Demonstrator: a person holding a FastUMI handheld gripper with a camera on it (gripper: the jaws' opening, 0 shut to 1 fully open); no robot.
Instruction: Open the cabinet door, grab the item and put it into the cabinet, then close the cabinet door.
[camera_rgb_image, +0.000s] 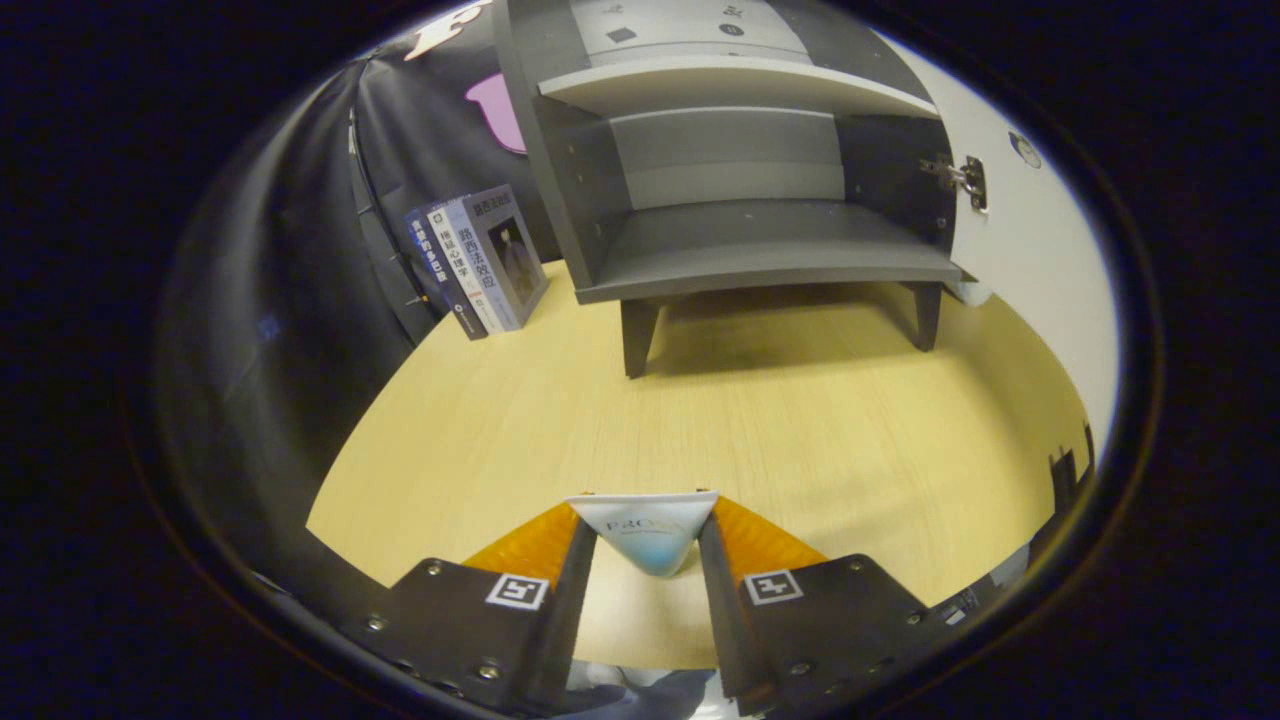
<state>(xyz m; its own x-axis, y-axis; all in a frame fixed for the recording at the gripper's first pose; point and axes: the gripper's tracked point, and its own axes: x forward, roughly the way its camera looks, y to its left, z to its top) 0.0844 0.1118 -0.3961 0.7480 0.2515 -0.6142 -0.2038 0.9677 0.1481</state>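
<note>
- Counter (800, 430): light wood top, mostly bare between the fingers and the cabinet.
- Cabinet (740, 250): dark grey, stands on short legs at the far side of the counter, well beyond the fingers. Front is open, two shelves visible inside, both bare.
- Cabinet door (1040, 260): white, swung wide open to the cabinet's right side, hung on a metal hinge (965, 180) at the cabinet's right wall.
- Books (480, 262): small upright row just left of the cabinet, at the counter's back edge, against the black cloth wall. Apart from the cabinet leg.
- Gripper (655, 535): fingers closed in on the item, one finger on each side, both pressing it.
- Item: a white tube (652, 530) with a pale blue lower part, held between the fingertips, wide flat end pointing forward toward the cabinet. Cannot tell whether it is touching the counter or lifted clear. Well short of the cabinet, not inside it yet.
</note>
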